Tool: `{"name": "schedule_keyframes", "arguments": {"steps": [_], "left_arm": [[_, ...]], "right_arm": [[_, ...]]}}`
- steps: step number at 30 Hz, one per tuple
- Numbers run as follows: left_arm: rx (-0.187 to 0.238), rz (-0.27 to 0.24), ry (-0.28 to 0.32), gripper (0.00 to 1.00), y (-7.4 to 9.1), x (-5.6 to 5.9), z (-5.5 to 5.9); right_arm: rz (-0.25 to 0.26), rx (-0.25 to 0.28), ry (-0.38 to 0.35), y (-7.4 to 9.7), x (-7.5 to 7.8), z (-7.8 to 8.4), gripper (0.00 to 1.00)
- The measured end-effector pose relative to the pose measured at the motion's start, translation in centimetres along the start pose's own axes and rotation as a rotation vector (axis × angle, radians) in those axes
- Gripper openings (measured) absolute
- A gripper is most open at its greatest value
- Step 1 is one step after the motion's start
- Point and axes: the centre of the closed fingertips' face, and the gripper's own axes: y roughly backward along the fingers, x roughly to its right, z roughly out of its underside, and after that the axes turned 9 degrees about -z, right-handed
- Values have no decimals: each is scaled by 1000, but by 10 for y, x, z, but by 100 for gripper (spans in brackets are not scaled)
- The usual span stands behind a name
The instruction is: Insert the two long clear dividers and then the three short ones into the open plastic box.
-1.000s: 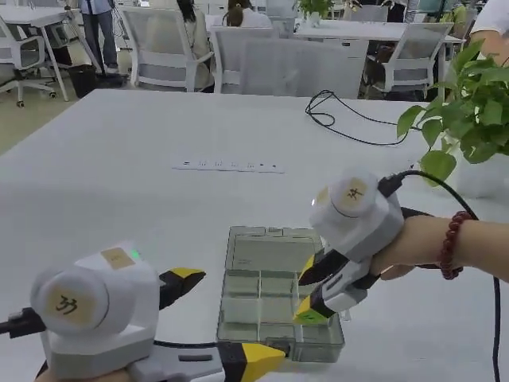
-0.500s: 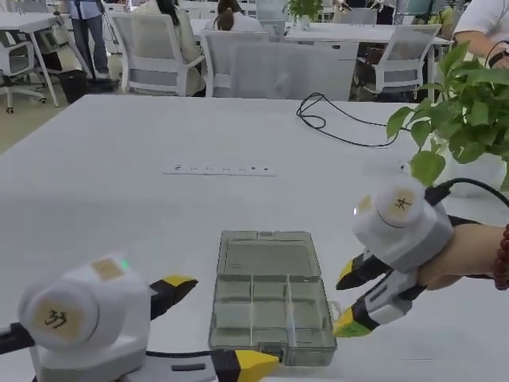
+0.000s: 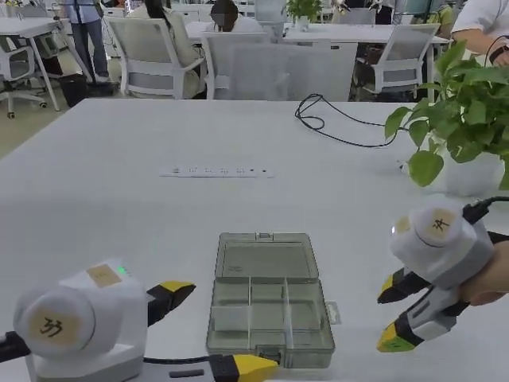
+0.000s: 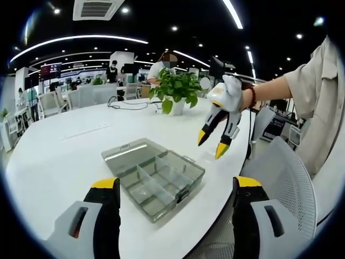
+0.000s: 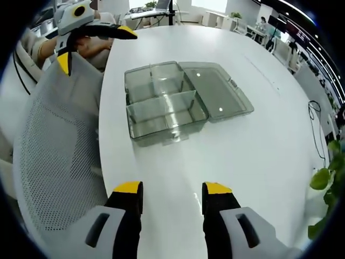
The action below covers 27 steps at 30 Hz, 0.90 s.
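Note:
The clear plastic box lies near the table's front edge, its lid folded flat behind it. Clear dividers stand inside and split it into several compartments, as seen in the box and box from each gripper. My left gripper hovers just left of the box, jaws wide apart and empty; its own view shows the gripper facing the box. My right gripper hangs to the right of the box, off it, open and empty. It faces the box from a distance in its own view.
A potted plant stands at the back right, with a black cable beside it. A white strip lies mid-table. A mesh chair sits by the table's near edge. Chairs and people fill the room behind.
My right gripper has drawn away from above the box's right side, out to the right and lower. The left gripper has stayed nearly in place.

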Motion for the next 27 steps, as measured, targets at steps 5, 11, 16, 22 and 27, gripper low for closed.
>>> {"name": "schedule_keyframes", "arguments": {"steps": [5, 11, 16, 22, 27], "left_arm": [[-2, -8, 2, 87, 0, -1, 1], [-10, -18, 6, 86, 1, -2, 3], [-12, -30, 6, 86, 1, -6, 4], [-16, -41, 8, 86, 2, -8, 5], [-23, -52, 6, 86, 3, -9, 6]], "right_arm": [[-5, -8, -7, 1, 5, 15, 45], [-21, -20, -1, -4, 9, 31, 47], [-24, -35, 16, -7, 12, 43, 47], [-18, -53, 27, -9, 18, 54, 46], [-26, -66, 59, -10, 18, 57, 44]]}}
